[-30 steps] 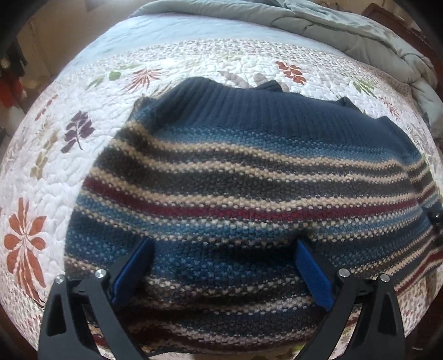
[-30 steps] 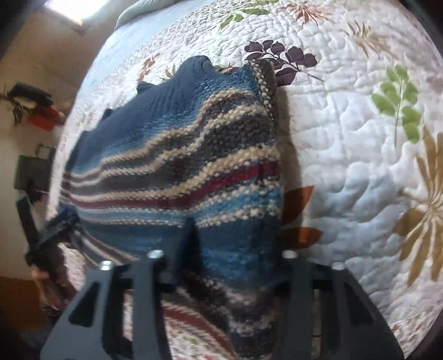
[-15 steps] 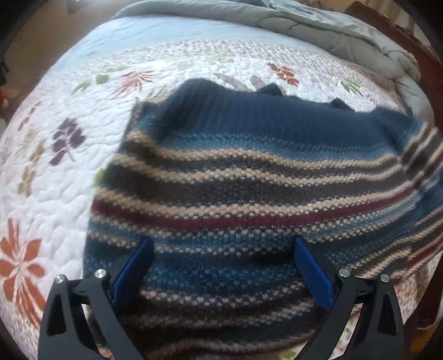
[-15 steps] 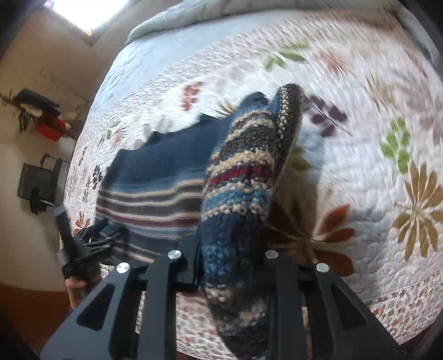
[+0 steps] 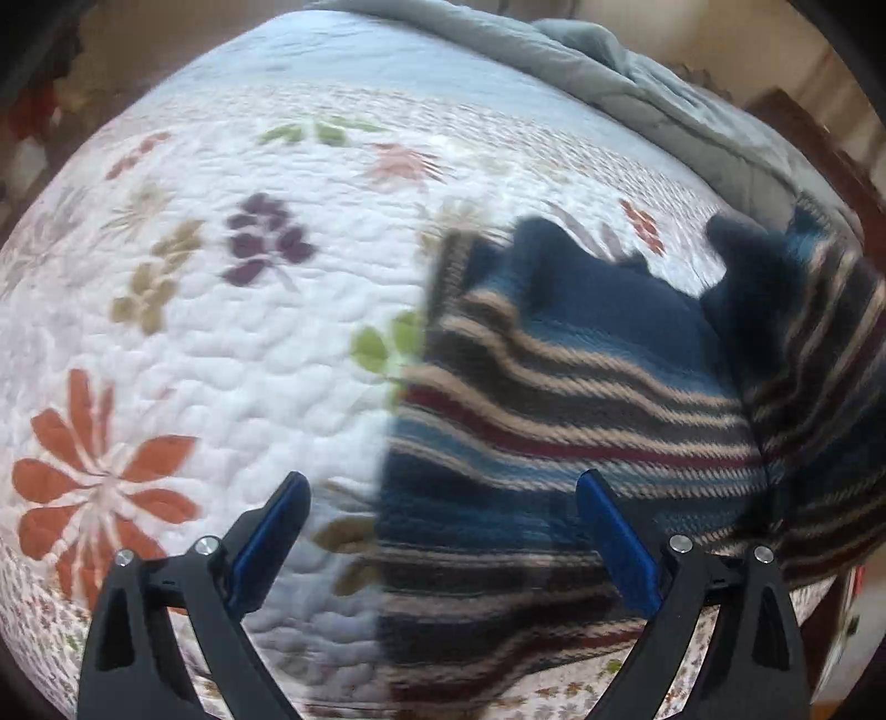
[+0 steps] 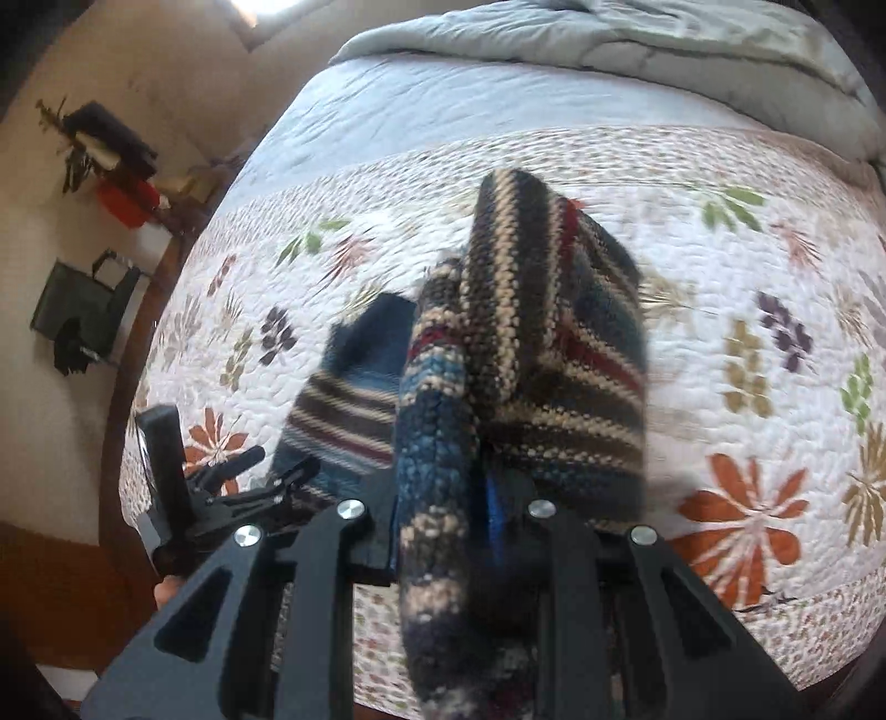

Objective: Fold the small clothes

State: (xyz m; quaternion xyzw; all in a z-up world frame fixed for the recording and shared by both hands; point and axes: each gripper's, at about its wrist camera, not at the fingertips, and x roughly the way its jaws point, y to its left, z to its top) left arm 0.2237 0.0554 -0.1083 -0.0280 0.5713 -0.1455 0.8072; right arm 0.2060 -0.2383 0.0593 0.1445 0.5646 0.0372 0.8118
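We are pinching a bunched edge of the striped sweater (image 6: pixel 443 443) in the right gripper (image 6: pixel 443 509), presumably carrying it across the rest lying on the floral quilt (image 5: pixel 166 332), while the left gripper (image 5: pixel 443 531) is hovering wide and empty, nothing blocking but the grey comforter (image 6: pixel 609 33) beyond.

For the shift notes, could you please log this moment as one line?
phase: folding | right gripper: shut on striped sweater, edge lifted | left gripper: open, over sweater | surface: floral quilt
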